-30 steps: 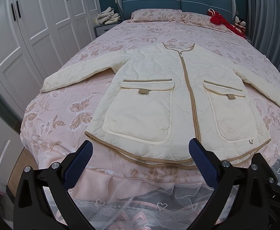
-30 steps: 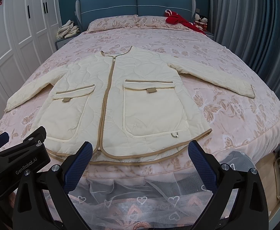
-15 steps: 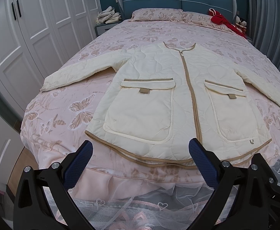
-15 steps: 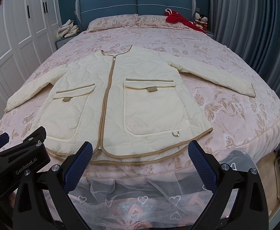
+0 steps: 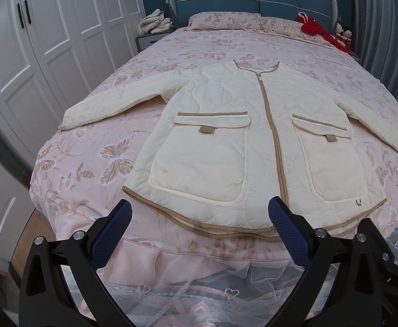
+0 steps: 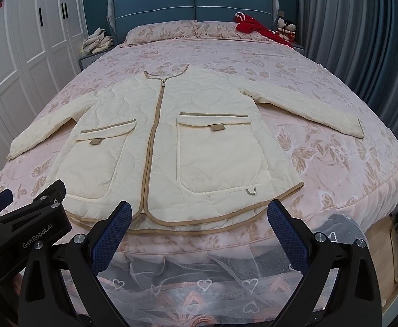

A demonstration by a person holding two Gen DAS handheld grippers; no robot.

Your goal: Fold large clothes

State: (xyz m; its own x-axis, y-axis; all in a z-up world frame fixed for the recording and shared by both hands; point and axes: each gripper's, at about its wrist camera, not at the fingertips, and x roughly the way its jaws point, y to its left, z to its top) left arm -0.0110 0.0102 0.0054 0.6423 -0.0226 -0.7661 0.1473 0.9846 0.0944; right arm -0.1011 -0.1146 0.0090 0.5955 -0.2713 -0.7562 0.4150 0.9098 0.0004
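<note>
1. Both cameras had crept slightly closer to the bed (image 5: 71, 179); nothing else shifted.
2. Jacket (image 6: 155, 141) lay flat, zipped, sleeves spread.
3. Left gripper (image 5: 199, 229) and right gripper (image 6: 199, 229) hovered at the hem, jaws apart, empty.
4. Folding seemed unstarted; a sleeve probably wanted grasping next.

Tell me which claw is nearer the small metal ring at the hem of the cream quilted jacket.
Right. The right claw hovers open just below the small metal ring at the hem of the cream quilted jacket. The left claw is open too, further left, before the other pocket.
</note>
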